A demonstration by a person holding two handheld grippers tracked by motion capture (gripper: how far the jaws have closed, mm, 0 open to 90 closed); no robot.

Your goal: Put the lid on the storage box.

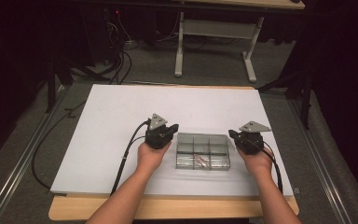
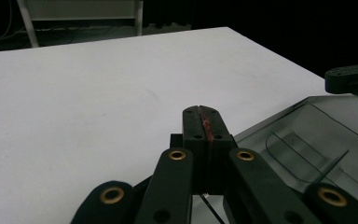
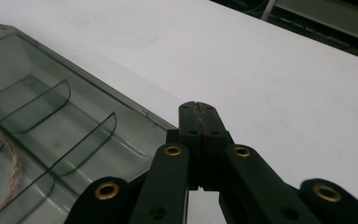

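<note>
A clear plastic compartment box [image 1: 203,151] lies on the white table [image 1: 112,116], between my two hands. A thin pinkish wire [image 1: 201,159] lies in one of its near compartments, seen too in the right gripper view as a coil of wire [image 3: 9,172]. My left gripper [image 1: 173,127] hovers just left of the box, jaws pressed together with nothing between them [image 2: 200,112]. My right gripper [image 1: 233,134] sits at the box's right end, jaws likewise together and empty [image 3: 196,107]. The box's edge [image 2: 307,135] lies to the right of the left jaws.
The white board [image 1: 98,154] rests on a wooden tabletop [image 1: 74,210]. Black cables [image 1: 126,158] trail from each gripper toward the near edge. Beyond the table stand a white desk frame [image 1: 214,42] and floor cables [image 1: 116,60]. Metal rails [image 1: 23,158] run along both sides.
</note>
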